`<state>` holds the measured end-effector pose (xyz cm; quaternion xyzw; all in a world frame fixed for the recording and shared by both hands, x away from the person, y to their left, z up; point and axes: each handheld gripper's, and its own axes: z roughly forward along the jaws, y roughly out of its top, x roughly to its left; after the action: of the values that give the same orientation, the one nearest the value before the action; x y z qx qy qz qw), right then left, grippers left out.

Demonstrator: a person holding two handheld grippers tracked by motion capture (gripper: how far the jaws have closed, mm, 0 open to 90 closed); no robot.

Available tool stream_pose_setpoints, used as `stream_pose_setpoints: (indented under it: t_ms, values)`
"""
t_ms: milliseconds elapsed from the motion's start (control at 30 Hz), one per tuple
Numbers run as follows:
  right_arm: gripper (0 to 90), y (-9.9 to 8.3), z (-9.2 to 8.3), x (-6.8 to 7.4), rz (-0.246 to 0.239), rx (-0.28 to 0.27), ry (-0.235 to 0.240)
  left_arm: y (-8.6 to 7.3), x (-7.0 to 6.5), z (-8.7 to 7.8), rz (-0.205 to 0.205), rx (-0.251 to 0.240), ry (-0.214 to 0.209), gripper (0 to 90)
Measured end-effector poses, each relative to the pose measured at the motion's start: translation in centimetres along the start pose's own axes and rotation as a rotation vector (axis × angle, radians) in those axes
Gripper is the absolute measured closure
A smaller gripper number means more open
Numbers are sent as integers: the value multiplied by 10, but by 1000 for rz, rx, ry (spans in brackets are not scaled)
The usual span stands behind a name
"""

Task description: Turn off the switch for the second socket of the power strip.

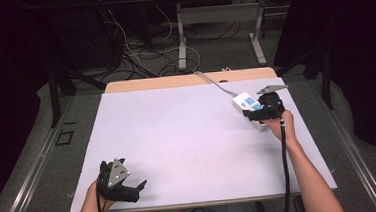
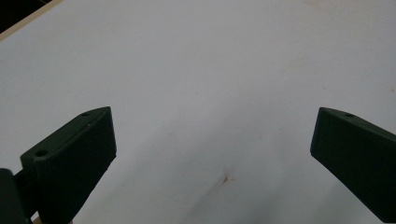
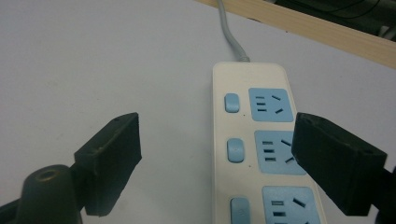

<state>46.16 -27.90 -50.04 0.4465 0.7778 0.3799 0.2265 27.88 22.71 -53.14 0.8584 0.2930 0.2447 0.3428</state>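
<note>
A white power strip (image 1: 249, 109) lies on the pale tabletop (image 1: 188, 136) near its far right corner, running roughly from the far edge toward the right edge, with its grey cord (image 1: 214, 82) trailing off over the far edge. In the right gripper view the strip (image 3: 243, 116) shows a row of blue sockets (image 3: 271, 105) along one side and a small blue switch (image 3: 231, 102) beside each one; three sockets and three switches are in sight. The right claw (image 1: 256, 113) hangs over the near end of the strip, held by the person's right hand (image 1: 281, 124), with a black cable (image 1: 284, 164) running back along the forearm. Its jaws are spread wide: in the right gripper view the right claw (image 3: 217, 154) has one jaw out over bare tabletop and the other over the socket side of the strip, and whether that jaw touches the strip cannot be told. The left claw (image 1: 134, 190) sits low near the near left corner of the tabletop, gripped by the left hand (image 1: 93, 200), a grey three-cornered plate (image 1: 116, 172) on top of it. In the left gripper view the left claw (image 2: 212, 149) has its jaws spread far apart with nothing between them but the bare white surface, which carries a small brownish speck (image 2: 226, 178).
</note>
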Motion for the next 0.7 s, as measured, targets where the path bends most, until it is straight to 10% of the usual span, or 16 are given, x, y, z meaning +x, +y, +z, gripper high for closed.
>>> stream_pose_setpoints:
  t_ms: [200, 700]
  values:
    - [0, 0, -4, 0, -1, -7, 17, 0, 0, 0, -4, -1, 0, 0]
    - [0, -5, -16, 11, -19, -14, 61, 0, 0, 1, -8, 5, 1, 0]
